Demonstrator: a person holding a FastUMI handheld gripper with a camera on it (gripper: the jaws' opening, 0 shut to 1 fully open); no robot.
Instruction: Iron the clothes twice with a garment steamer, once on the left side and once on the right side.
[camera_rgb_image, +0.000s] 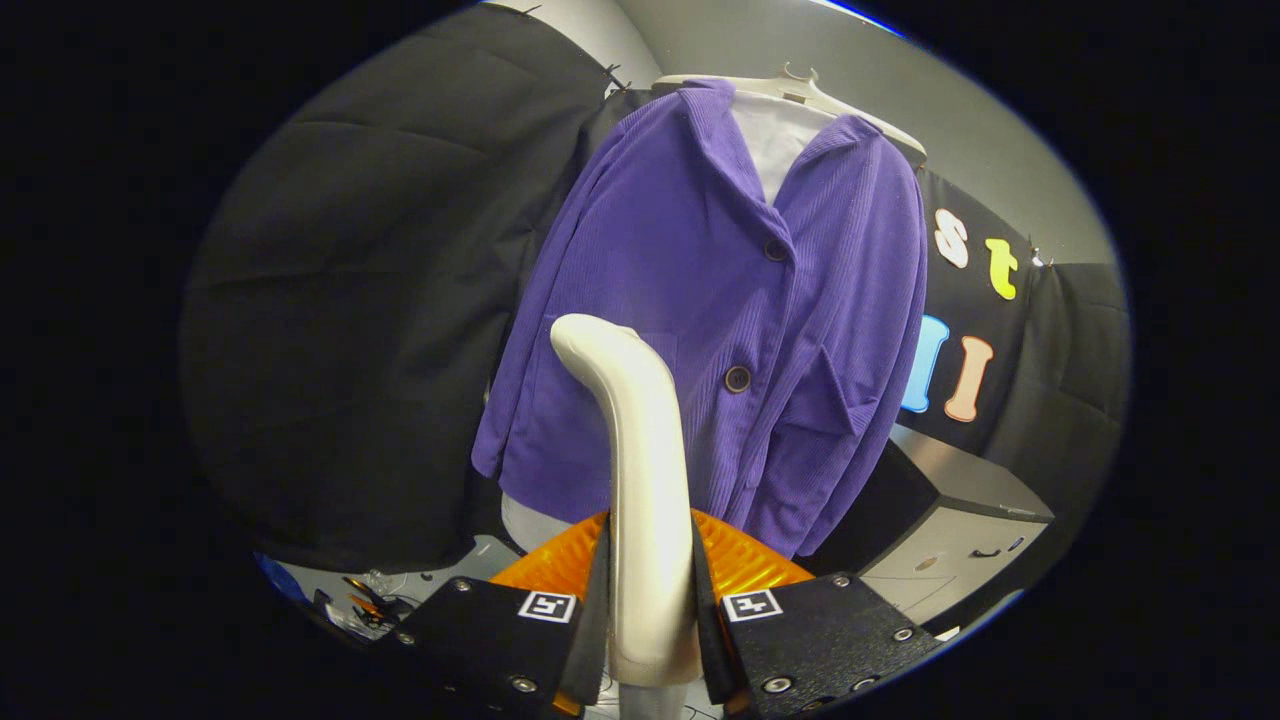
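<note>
At left of the frame we see the booth's black cloth wall (350, 300). At centre, the gripper (650, 625) clamps the white garment steamer (645, 480) by its handle, both fingers pressing it, above an orange base (740, 565). Beyond, upper centre to right, hangs the purple jacket (700, 330) on its hanger (800, 88). We judge the approach underway; next, bring the head against one front panel.
</note>
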